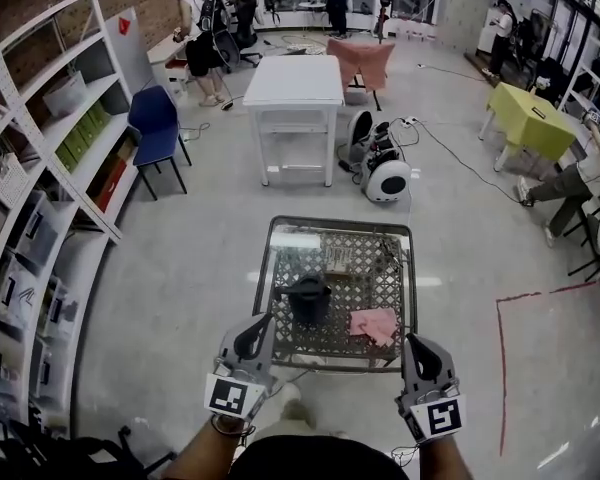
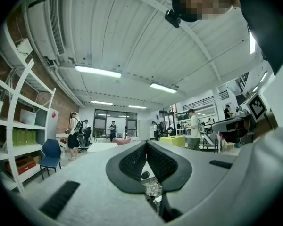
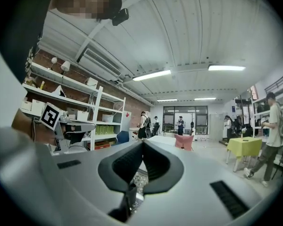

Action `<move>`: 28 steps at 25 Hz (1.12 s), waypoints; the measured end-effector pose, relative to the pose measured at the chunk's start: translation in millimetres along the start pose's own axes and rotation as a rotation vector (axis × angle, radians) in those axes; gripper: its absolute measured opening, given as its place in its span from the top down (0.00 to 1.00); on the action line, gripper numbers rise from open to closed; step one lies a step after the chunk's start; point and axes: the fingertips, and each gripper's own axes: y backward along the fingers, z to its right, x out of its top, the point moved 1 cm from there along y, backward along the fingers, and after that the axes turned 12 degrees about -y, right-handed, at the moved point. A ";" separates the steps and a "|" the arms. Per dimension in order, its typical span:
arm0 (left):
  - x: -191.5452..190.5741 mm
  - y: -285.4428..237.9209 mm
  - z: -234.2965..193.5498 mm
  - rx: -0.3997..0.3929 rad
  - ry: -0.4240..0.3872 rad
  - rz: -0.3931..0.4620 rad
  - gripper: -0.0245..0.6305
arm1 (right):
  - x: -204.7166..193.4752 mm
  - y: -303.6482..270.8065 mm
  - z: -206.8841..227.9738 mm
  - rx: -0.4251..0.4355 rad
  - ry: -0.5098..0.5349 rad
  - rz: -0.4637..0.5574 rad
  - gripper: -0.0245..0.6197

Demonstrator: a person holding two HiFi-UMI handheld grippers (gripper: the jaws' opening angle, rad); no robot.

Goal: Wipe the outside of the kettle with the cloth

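A dark kettle (image 1: 308,298) stands on a small glass-topped table (image 1: 280,268) with a woven pattern under the glass. A pink cloth (image 1: 375,324) lies crumpled just to the kettle's right on the same table. My left gripper (image 1: 254,324) hovers at the table's near edge, below and left of the kettle, with nothing in it. My right gripper (image 1: 417,343) sits at the near right corner, below the cloth, also holding nothing. In the left gripper view the left gripper (image 2: 146,146) has its jaws meeting at the tips. The right gripper (image 3: 142,146) shows the same in its own view.
White shelving (image 1: 50,198) runs along the left wall, with a blue chair (image 1: 158,123) beside it. A white table (image 1: 292,83) and a white wheeled device (image 1: 382,168) stand beyond. A yellow table (image 1: 528,118) is far right. Red tape (image 1: 500,368) marks the floor. Several people are at the back.
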 end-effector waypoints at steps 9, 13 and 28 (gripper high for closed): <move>-11.2 -49.2 -40.0 -0.070 0.005 0.013 0.95 | 8.4 -52.7 4.8 -0.053 -0.008 -0.003 0.95; -11.8 -68.9 -55.5 -0.113 0.016 0.025 0.95 | 17.5 -72.1 5.3 -0.087 0.006 0.011 0.95; -90.6 -127.8 -58.9 -0.212 0.151 -0.003 0.95 | 6.4 -92.0 7.6 -0.160 0.068 -0.052 0.95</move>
